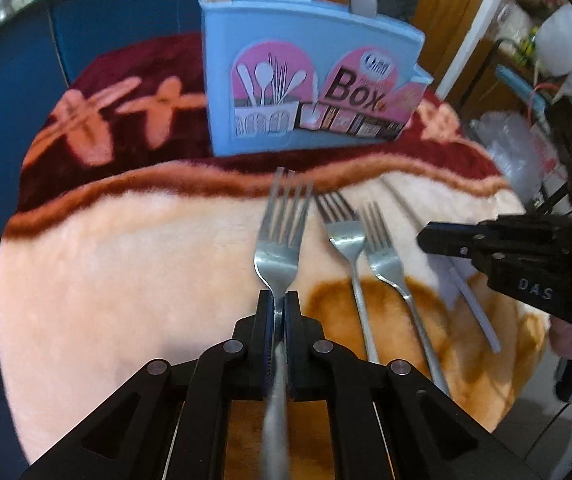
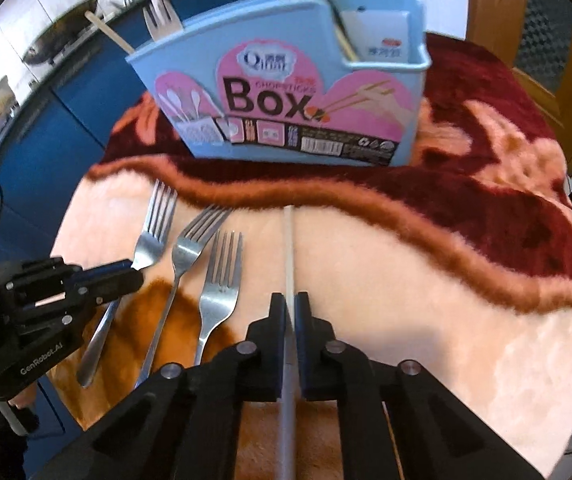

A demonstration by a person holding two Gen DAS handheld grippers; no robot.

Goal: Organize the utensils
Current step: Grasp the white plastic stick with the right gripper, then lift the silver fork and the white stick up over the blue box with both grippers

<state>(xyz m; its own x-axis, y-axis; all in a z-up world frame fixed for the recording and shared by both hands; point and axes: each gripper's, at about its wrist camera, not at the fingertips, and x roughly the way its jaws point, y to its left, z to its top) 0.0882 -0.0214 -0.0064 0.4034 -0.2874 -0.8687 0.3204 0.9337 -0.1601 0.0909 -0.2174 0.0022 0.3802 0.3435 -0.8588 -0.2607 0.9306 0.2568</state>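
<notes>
Both hands are carrying a utensil at once, so the step in hand looks like the transfer to the holder. The left claw point(image 1: 280, 300) is clenching the neck of a steel fork point(image 1: 282, 236), tines pointing forward toward the blue chopsticks box point(image 1: 310, 80). The right claw point(image 2: 290, 304) is pinching a thin white chopstick point(image 2: 289, 248), which is running straight ahead between its jaws toward the same box.

The box is standing upright on the dark red part of a plush blanket point(image 2: 446, 288) that is covering the desk. It is already holding a fork, a wooden stick and a spoon in its compartments.

The next move probably calls for lifting each piece, tilting it upright and lowering it into a matching compartment; the chopstick likely belongs in the narrow right-hand pocket, though which slot is free is hard to tell.

Two more forks point(image 2: 202, 272) are lying side by side on the pale blanket between the claws, waiting. The handles already in the box may be crowding the openings.
</notes>
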